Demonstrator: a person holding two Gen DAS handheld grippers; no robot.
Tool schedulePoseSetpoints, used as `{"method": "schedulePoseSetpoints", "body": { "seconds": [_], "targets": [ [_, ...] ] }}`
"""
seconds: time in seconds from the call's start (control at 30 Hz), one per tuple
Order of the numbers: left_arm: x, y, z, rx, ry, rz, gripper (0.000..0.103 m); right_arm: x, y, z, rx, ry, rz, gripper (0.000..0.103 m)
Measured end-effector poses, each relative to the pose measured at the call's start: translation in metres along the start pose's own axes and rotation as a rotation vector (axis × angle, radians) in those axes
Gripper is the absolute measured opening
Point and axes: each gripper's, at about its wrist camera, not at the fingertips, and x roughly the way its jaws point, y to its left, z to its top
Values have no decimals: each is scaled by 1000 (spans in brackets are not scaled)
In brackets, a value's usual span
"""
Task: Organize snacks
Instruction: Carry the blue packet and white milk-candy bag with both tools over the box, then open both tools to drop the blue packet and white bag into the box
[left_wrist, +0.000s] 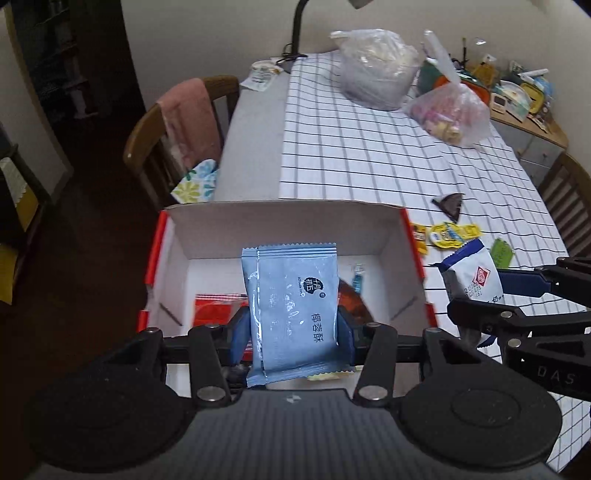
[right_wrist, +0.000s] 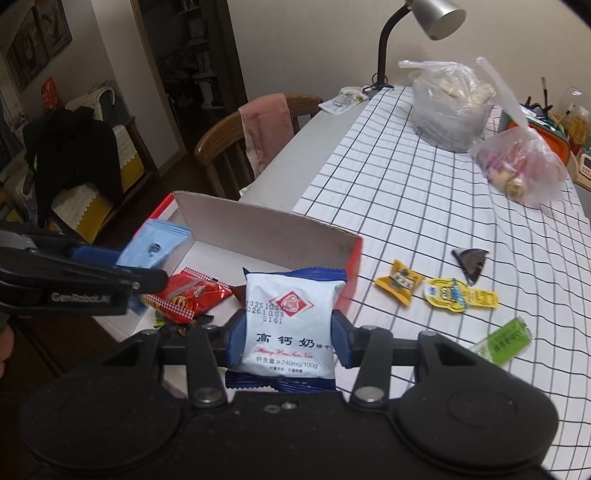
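My left gripper (left_wrist: 293, 328) is shut on a light blue snack packet (left_wrist: 295, 310) and holds it over the open red-and-white box (left_wrist: 280, 225). It also shows in the right wrist view (right_wrist: 153, 245). My right gripper (right_wrist: 286, 341) is shut on a white and blue biscuit packet (right_wrist: 288, 325), just right of the box (right_wrist: 258, 232); the packet also shows in the left wrist view (left_wrist: 472, 275). Inside the box lie a red snack packet (right_wrist: 188, 293) and a dark wrapper.
Loose snacks lie on the checked tablecloth (right_wrist: 406, 184): a yellow candy (right_wrist: 399, 282), a yellow sachet (right_wrist: 458, 295), a dark triangular packet (right_wrist: 471, 260), a green packet (right_wrist: 506, 338). Two plastic bags (right_wrist: 447, 107) (right_wrist: 521, 166) and a lamp (right_wrist: 384, 55) stand further back. A chair (right_wrist: 236, 147) is at left.
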Motion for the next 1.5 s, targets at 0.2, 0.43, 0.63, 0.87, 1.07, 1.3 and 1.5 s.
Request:
{"method": "schedulePoseSetpoints", "body": {
  "seconds": [0.2, 0.43, 0.63, 0.87, 1.07, 1.3, 1.5],
  "targets": [
    [21, 38, 4, -26, 28, 50, 47, 35, 23, 9, -20, 40, -15, 45],
    [53, 63, 6, -36, 77, 80, 47, 78, 42, 12, -48, 107, -28, 45],
    [83, 60, 14, 0, 132, 77, 47, 110, 49, 16, -66, 160, -39, 45],
    [115, 54, 21, 23, 227, 73, 47, 128, 52, 17, -68, 201, -47, 45],
    [130, 52, 19, 40, 287, 78, 48, 132, 55, 15, -71, 209, -51, 48],
    [131, 52, 18, 43, 285, 75, 48, 131, 52, 17, -54, 201, -59, 52],
    [125, 56, 17, 31, 264, 65, 53, 116, 49, 17, -41, 170, -44, 63]
  ]
}}
